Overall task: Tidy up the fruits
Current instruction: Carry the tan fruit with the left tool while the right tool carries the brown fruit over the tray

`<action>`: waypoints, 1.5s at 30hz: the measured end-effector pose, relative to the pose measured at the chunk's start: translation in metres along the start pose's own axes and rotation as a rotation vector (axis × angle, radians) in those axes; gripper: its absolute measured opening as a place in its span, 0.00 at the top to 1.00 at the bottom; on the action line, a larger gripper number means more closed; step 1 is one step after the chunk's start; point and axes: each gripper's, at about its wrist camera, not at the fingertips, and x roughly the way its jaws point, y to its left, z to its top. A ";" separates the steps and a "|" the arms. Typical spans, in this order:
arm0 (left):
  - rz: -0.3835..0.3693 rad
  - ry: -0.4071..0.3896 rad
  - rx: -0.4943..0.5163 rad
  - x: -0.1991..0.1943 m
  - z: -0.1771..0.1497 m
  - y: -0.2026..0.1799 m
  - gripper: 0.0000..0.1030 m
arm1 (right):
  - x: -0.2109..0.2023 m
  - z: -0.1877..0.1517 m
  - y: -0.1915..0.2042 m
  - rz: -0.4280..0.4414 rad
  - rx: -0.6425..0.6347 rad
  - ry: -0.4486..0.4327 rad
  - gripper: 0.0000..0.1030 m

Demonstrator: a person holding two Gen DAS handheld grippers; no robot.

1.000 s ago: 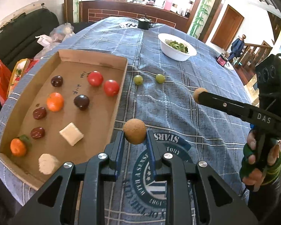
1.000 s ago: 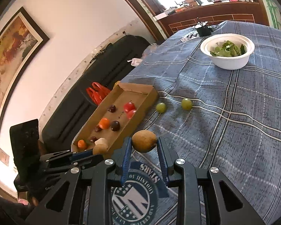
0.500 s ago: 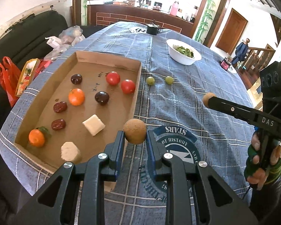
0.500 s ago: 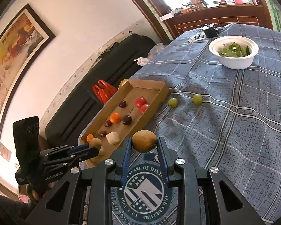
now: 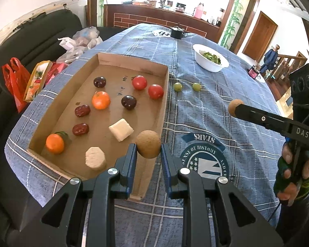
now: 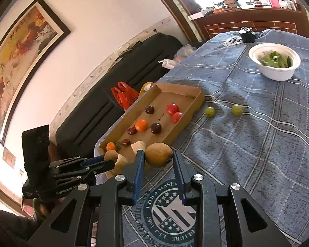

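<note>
left wrist view: left gripper [image 5: 148, 149] jaws pinch a round brown fruit [image 5: 148, 146] over the box's [image 5: 134, 62] near right corner. right gripper [image 6: 158, 160] jaws pinch an oval brown fruit [image 6: 158, 156] beside that corner; two grapes [image 5: 177, 86] lie on the worktop [image 5: 206, 111].

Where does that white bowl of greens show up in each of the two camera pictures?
Left wrist view: the white bowl sits upper right of centre, on the far part of the blue cloth.
Right wrist view: the white bowl is at the upper right, near the picture's edge.
Shared landmark: the two green grapes lie on the cloth between bowl and cardboard tray.
</note>
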 end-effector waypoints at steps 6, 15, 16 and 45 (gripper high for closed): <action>0.011 -0.006 -0.012 -0.005 -0.002 0.008 0.80 | 0.007 0.000 0.010 0.015 -0.019 0.015 0.73; 0.029 -0.006 -0.035 -0.007 -0.004 0.022 0.80 | 0.012 0.001 0.018 0.031 -0.036 0.023 0.73; 0.030 -0.006 -0.036 -0.007 -0.004 0.022 0.80 | 0.012 0.001 0.018 0.031 -0.037 0.023 0.73; 0.019 -0.013 -0.063 -0.007 -0.001 0.040 0.80 | 0.036 0.013 0.031 0.047 -0.050 0.056 0.73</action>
